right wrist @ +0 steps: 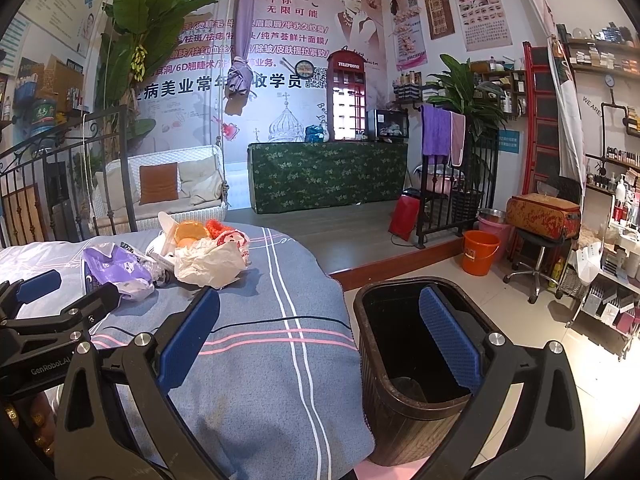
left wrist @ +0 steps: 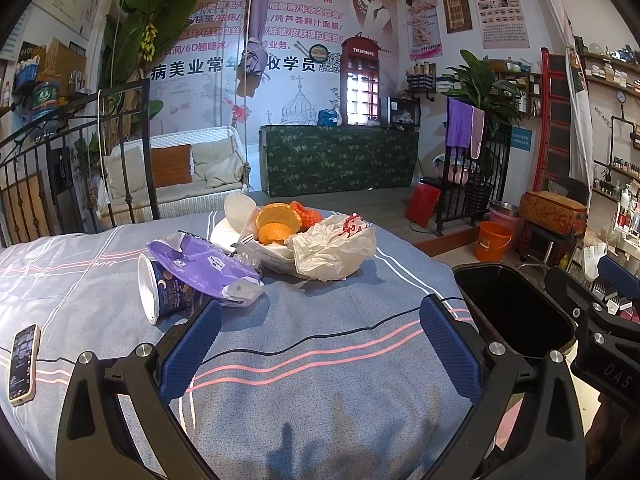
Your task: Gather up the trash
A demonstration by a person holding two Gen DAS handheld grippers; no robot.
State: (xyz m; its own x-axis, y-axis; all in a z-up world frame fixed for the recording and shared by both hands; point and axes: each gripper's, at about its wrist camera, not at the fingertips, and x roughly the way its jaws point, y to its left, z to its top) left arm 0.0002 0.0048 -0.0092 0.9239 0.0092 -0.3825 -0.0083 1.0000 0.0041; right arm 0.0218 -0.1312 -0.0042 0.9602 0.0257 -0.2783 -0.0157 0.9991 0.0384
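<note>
Trash lies in a heap on the blue striped bed cover (left wrist: 304, 380): a tipped paper cup (left wrist: 160, 290), a purple wrapper (left wrist: 208, 264), orange peel (left wrist: 276, 224), a crumpled white bag (left wrist: 332, 248). My left gripper (left wrist: 320, 340) hovers open just short of the heap, empty, its left finger close to the cup. A dark bin (right wrist: 416, 360) stands on the floor beside the bed, also visible as the bin (left wrist: 512, 312) in the left wrist view. My right gripper (right wrist: 320, 336) is open and empty above the bed's edge and the bin's rim. The same heap (right wrist: 200, 256) lies ahead-left.
A phone (left wrist: 24, 364) lies on the cover at the left with a thin black cable (right wrist: 280, 322) running across. A metal bed frame (left wrist: 80, 152) rises behind. An orange bucket (right wrist: 480, 252), a stool with a case (right wrist: 540, 220) and shelves stand on the tiled floor.
</note>
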